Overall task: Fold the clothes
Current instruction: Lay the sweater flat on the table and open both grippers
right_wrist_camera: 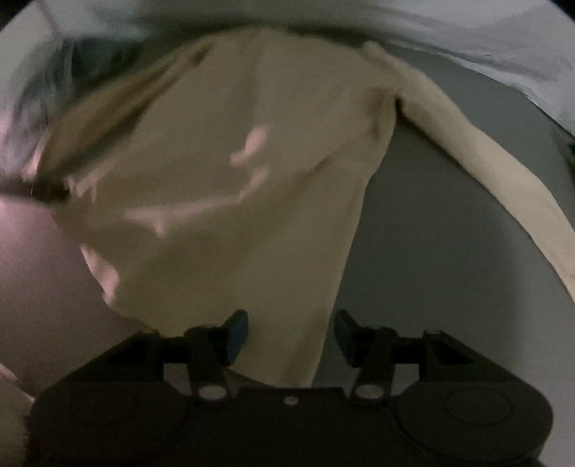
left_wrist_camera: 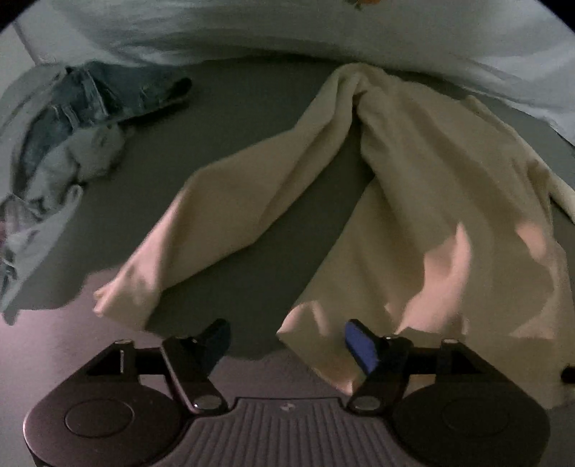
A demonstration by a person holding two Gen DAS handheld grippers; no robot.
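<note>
Cream top (left_wrist_camera: 424, 186) lay spread on the grey surface (left_wrist_camera: 222, 118), one sleeve (left_wrist_camera: 201, 222) angled near-left, the other sleeve (right_wrist_camera: 503, 172) trailing right. Left gripper (left_wrist_camera: 287, 337) was open, jaws apart at the near hem, holding nothing. Right gripper (right_wrist_camera: 291, 330) also gaped open over the hem. Jeans (left_wrist_camera: 82, 104) sat bunched far left. Pale sheet (left_wrist_camera: 323, 28) ran along the far edge.

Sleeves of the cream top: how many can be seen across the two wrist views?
2. The left sleeve runs from the shoulder down-left across the grey surface in the left wrist view; the right sleeve trails off to the right in the right wrist view. None seems hidden.
</note>
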